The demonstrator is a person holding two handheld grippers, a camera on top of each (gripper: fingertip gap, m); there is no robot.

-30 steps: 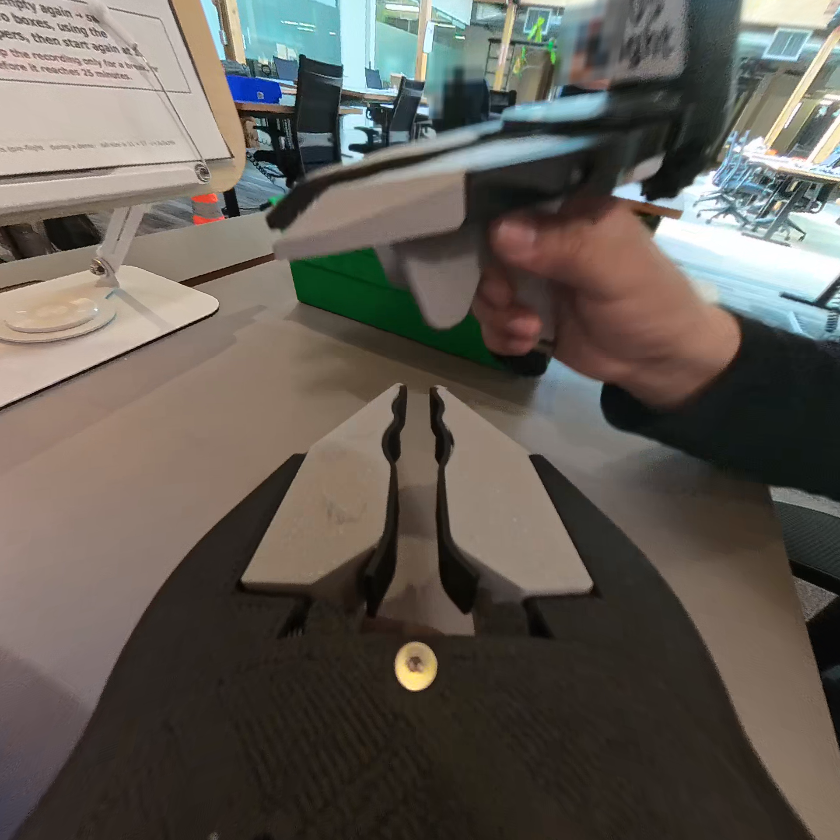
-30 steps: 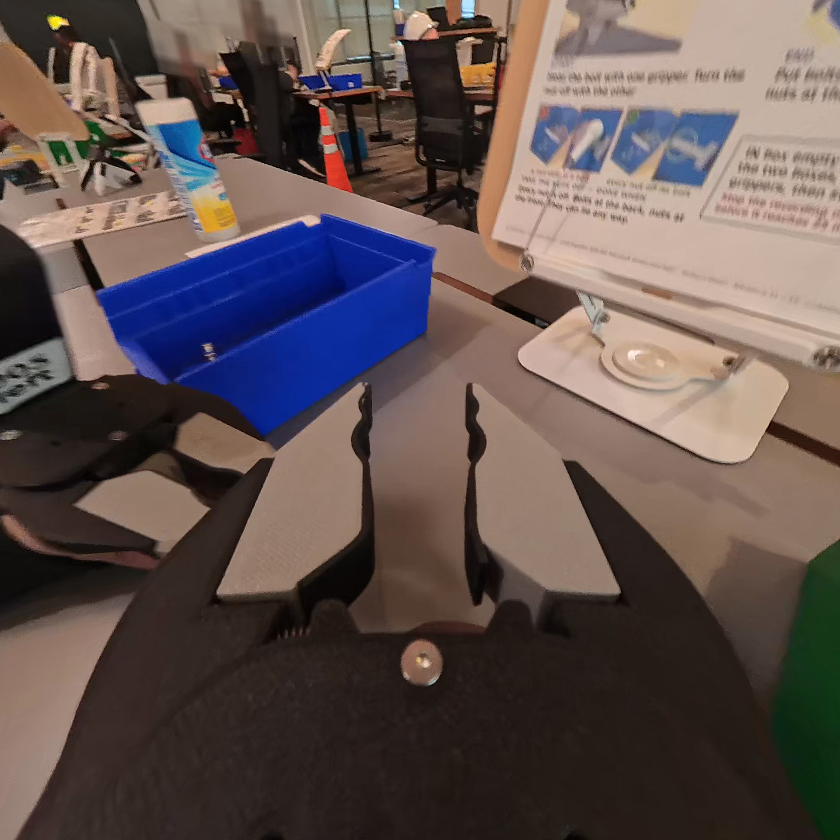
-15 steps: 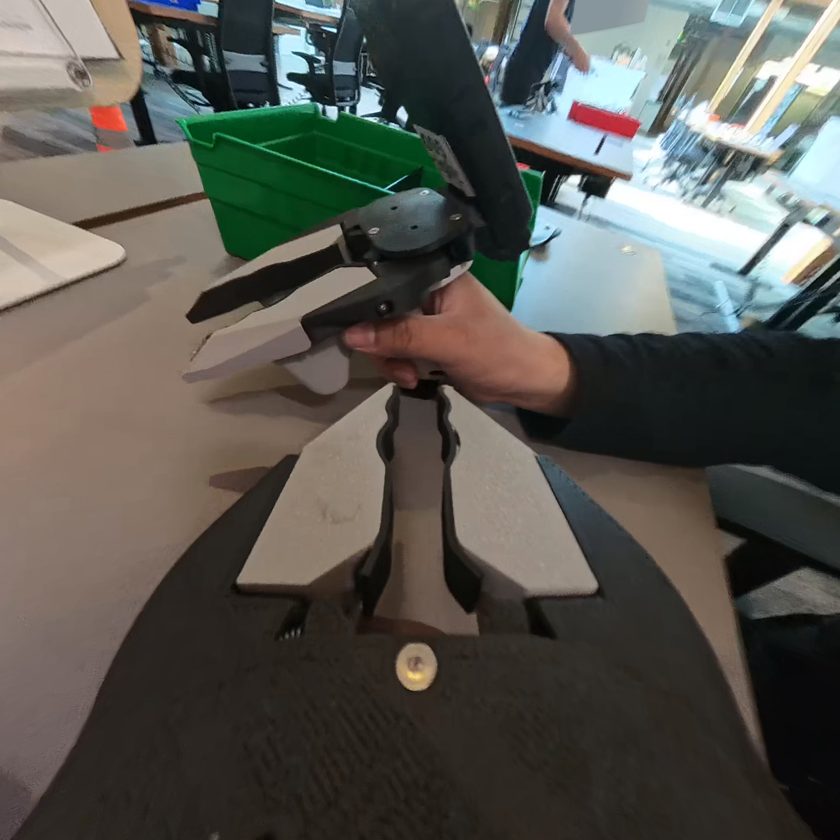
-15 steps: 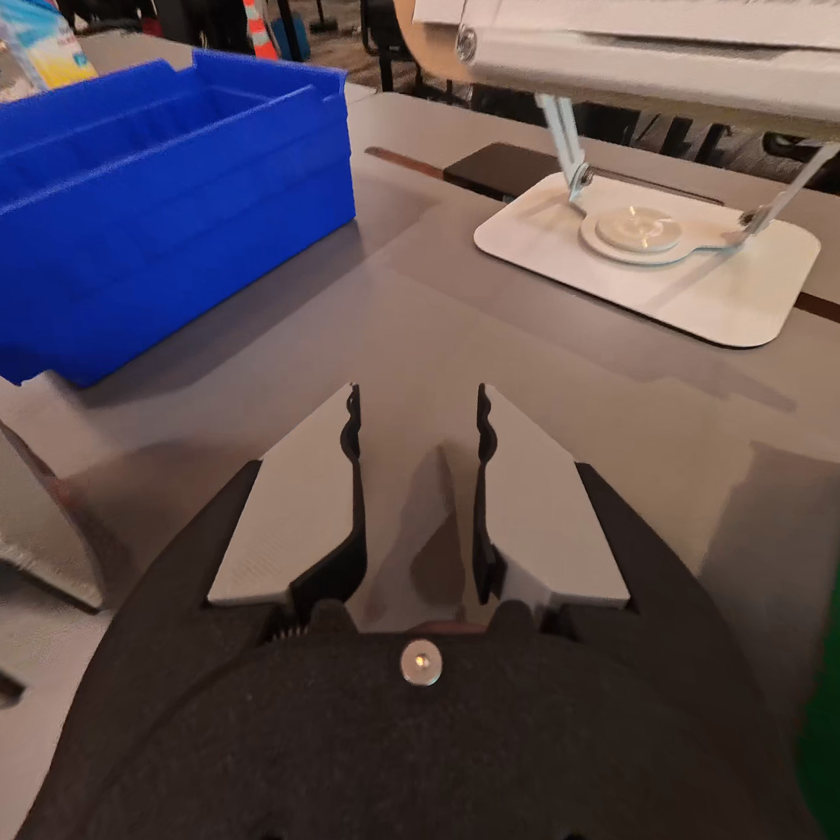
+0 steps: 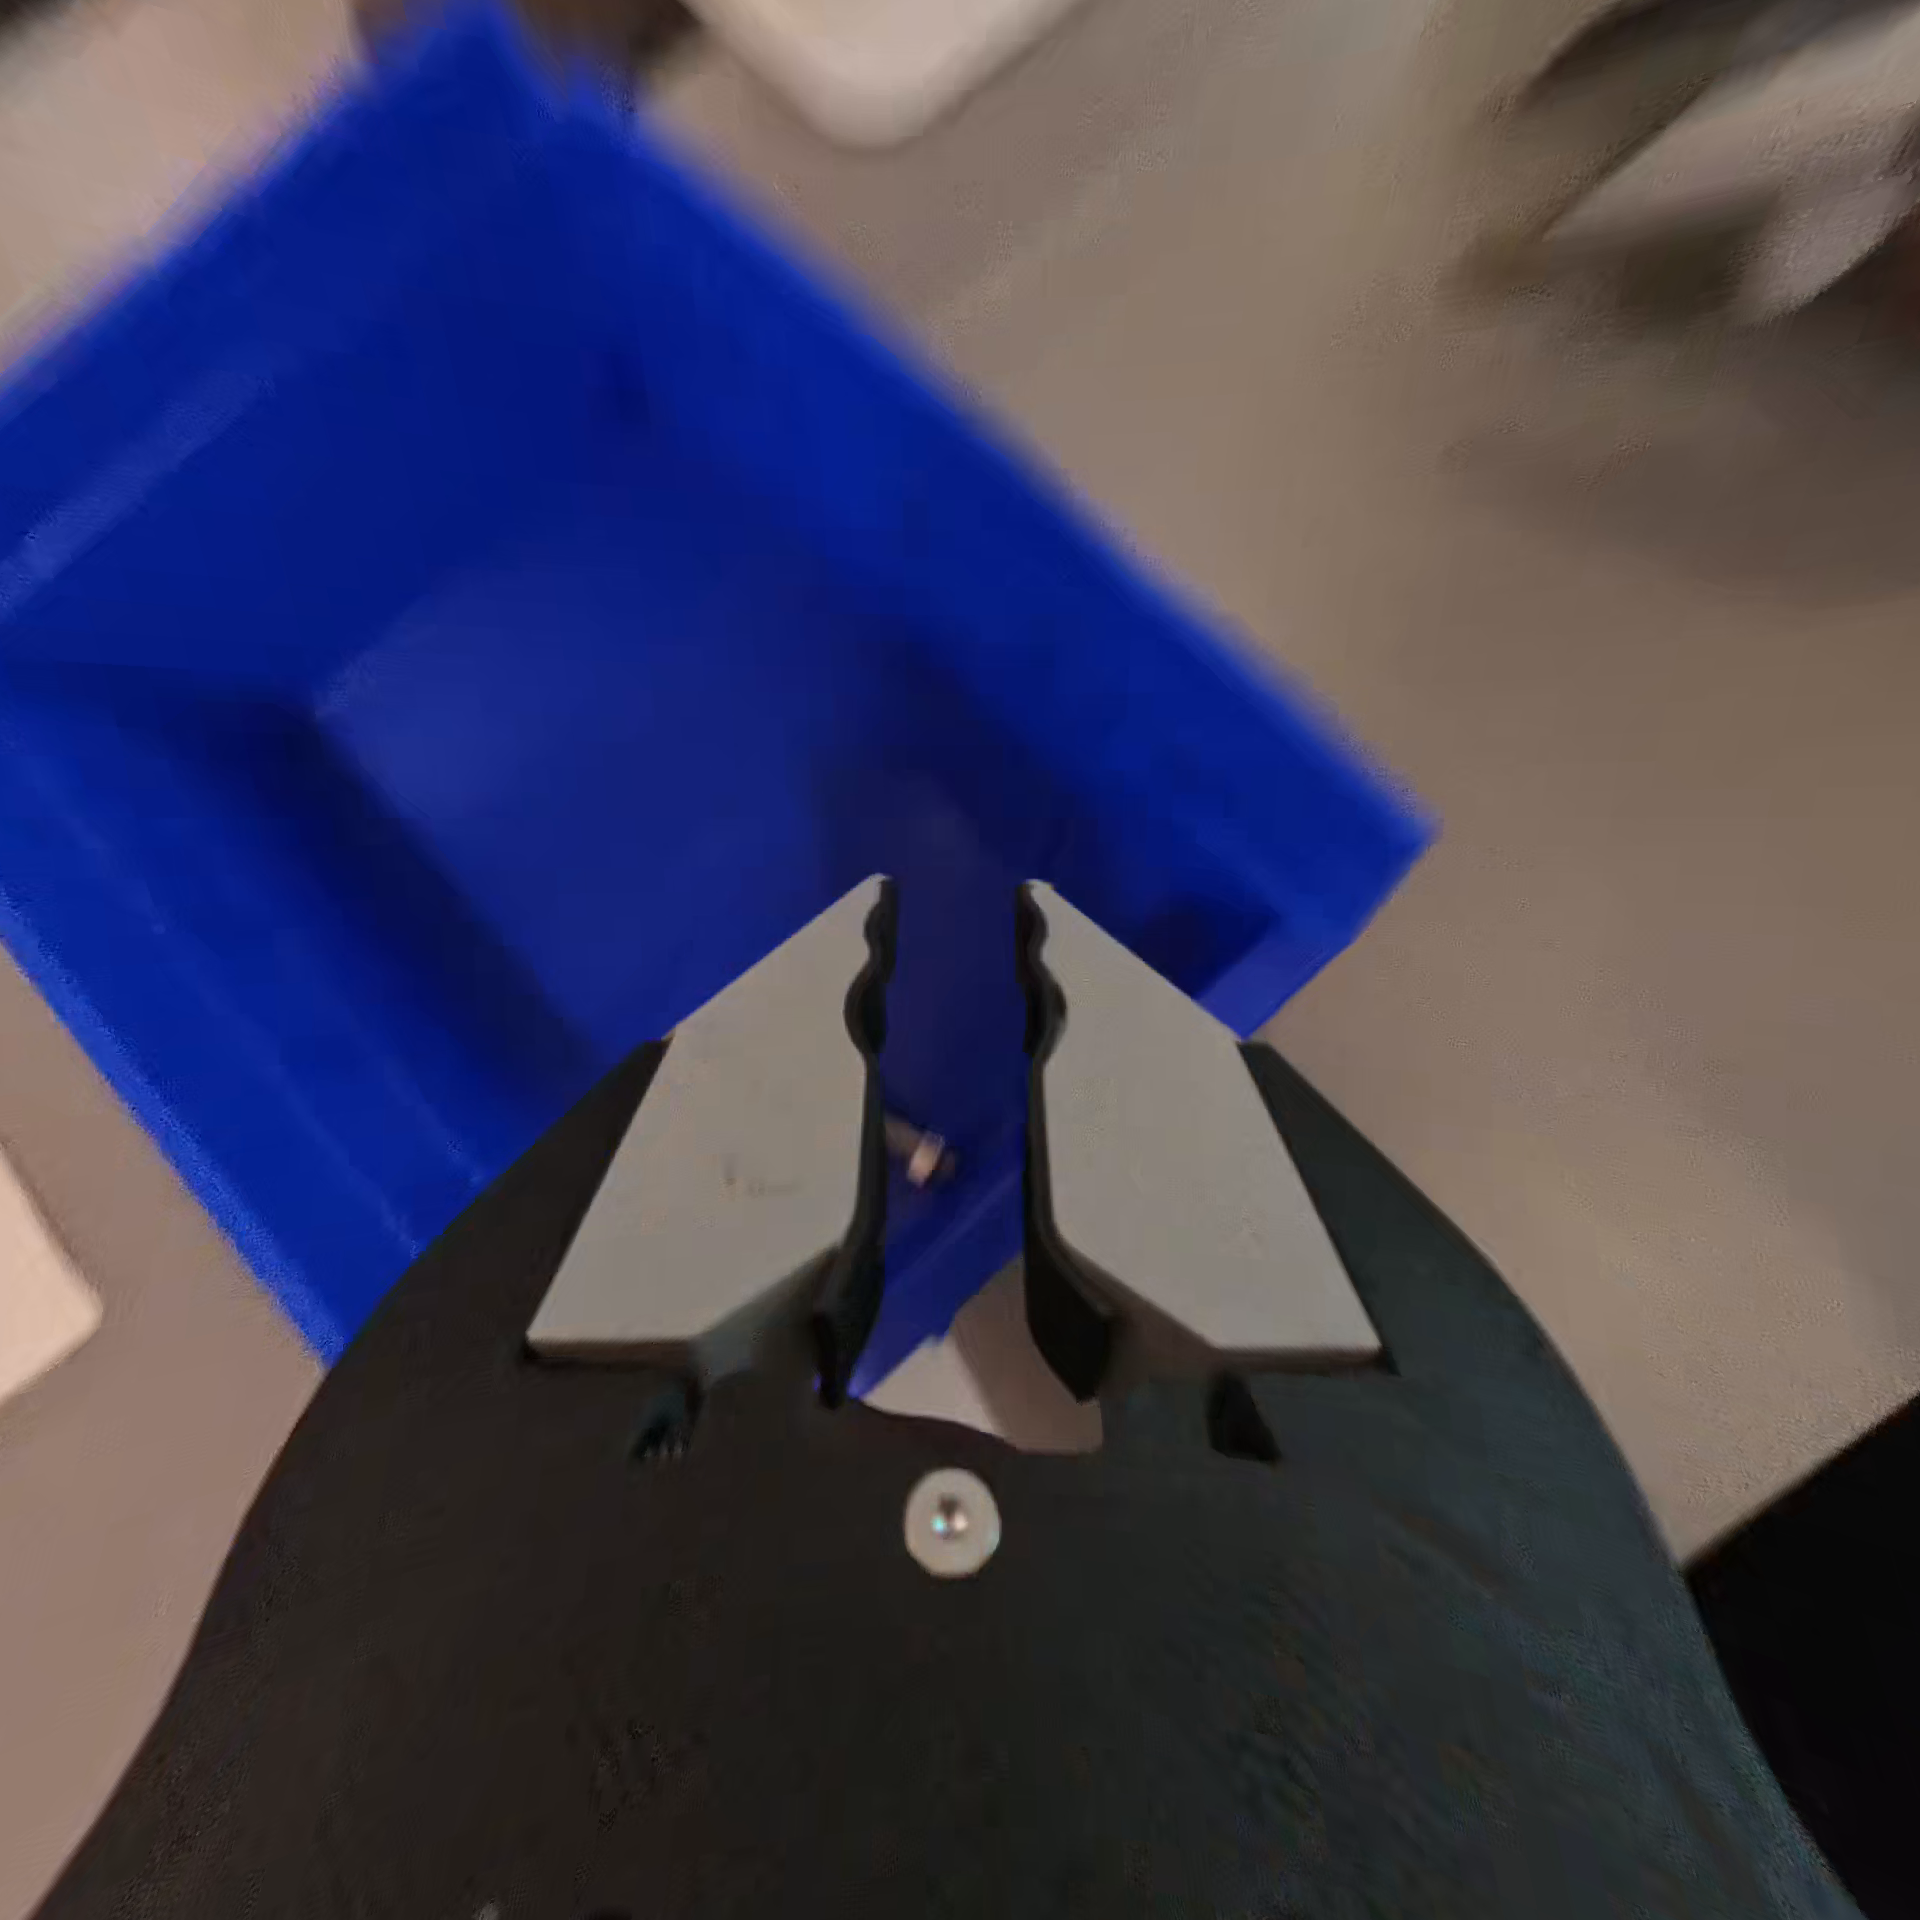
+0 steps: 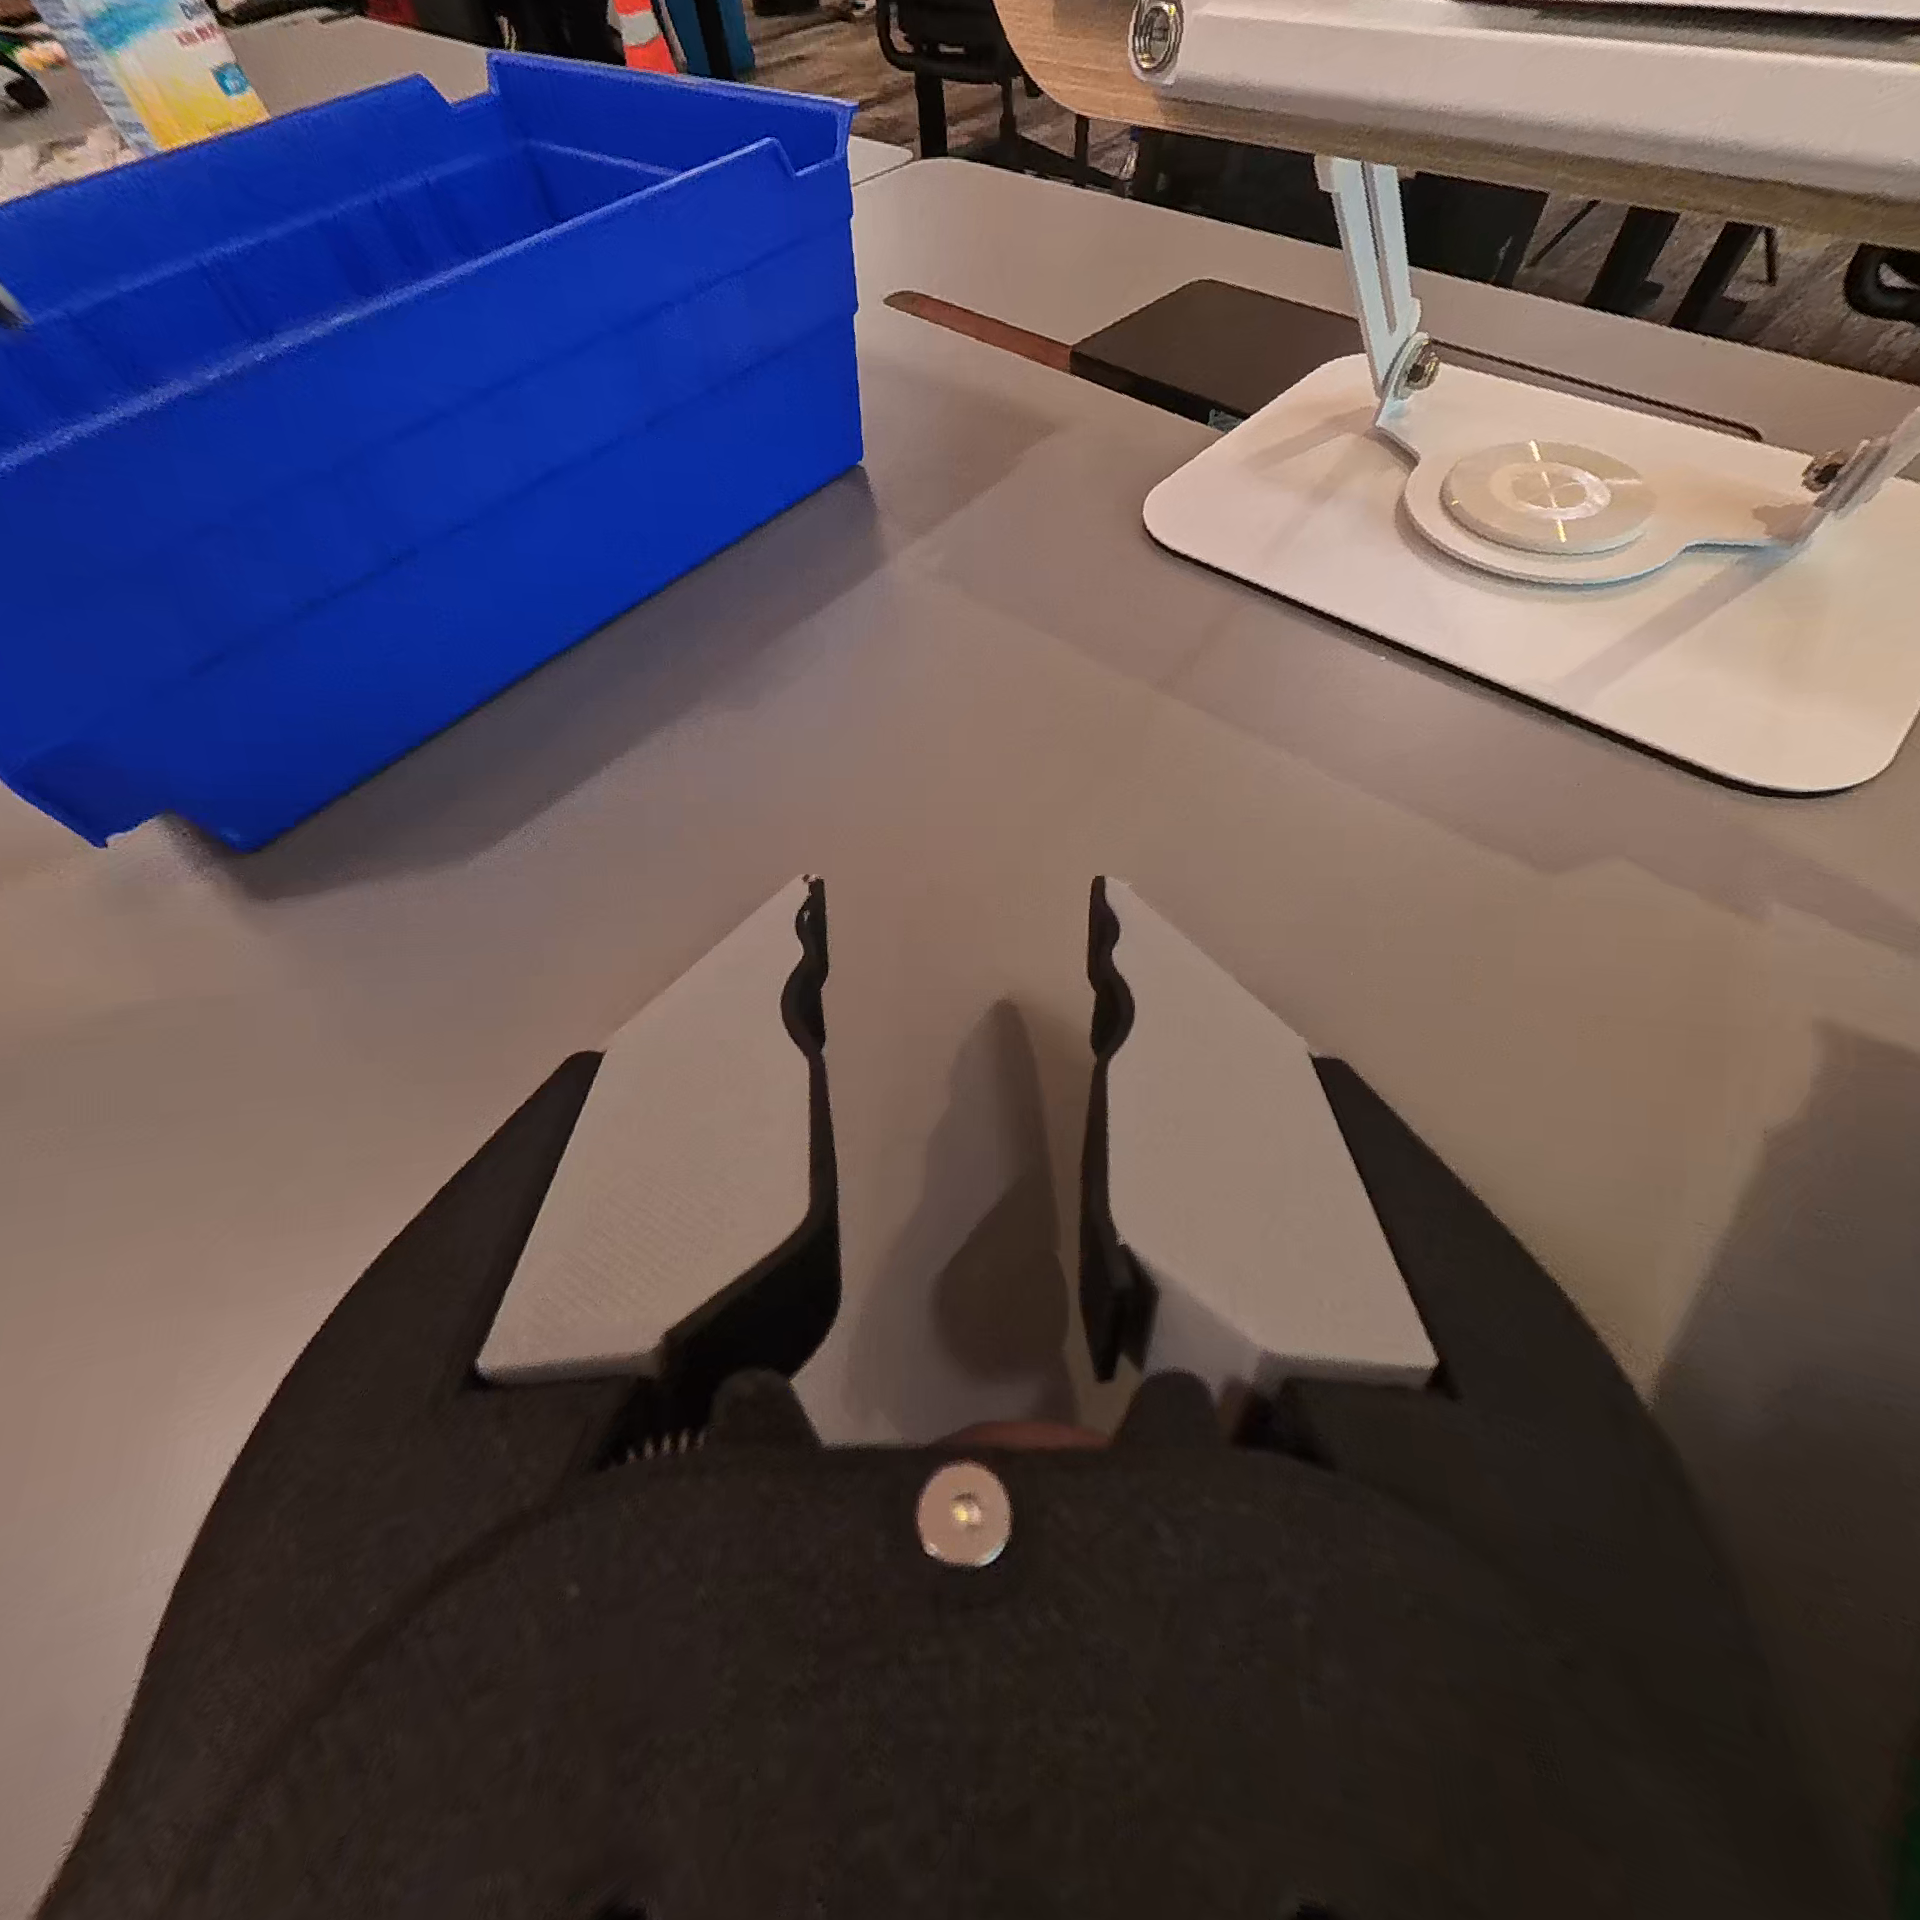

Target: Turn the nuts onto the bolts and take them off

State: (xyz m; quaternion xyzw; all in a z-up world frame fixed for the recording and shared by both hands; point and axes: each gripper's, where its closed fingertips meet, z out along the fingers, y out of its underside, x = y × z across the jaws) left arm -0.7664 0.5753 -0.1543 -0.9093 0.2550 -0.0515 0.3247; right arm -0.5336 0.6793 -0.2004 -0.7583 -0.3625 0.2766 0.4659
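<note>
In the left wrist view, my left gripper (image 5: 951,894) is open and empty, pointing down into a blue bin (image 5: 582,582). A small silver bolt with a nut (image 5: 923,1153) lies on the bin floor near its front corner, seen between my fingers. The view is blurred by motion. In the right wrist view, my right gripper (image 6: 951,894) is open and empty, low over the grey table (image 6: 1039,748). The blue bin (image 6: 416,436) stands to its upper left, its inside mostly hidden. A blurred grey shape at the left wrist view's upper right (image 5: 1714,177) may be the right gripper.
A white stand base (image 6: 1558,582) holding a tilted instruction board (image 6: 1507,83) stands at the right of the table. A dark flat slab (image 6: 1205,343) lies behind it. A white bottle (image 6: 156,73) stands behind the bin. A green edge shows at the far right. Some 25 cm of space lies between my two pairs of fingers.
My left gripper has swung from facing the right hand and green bin to pointing down into the blue bin. My right gripper has opened a little wider and tilted down toward the table.
</note>
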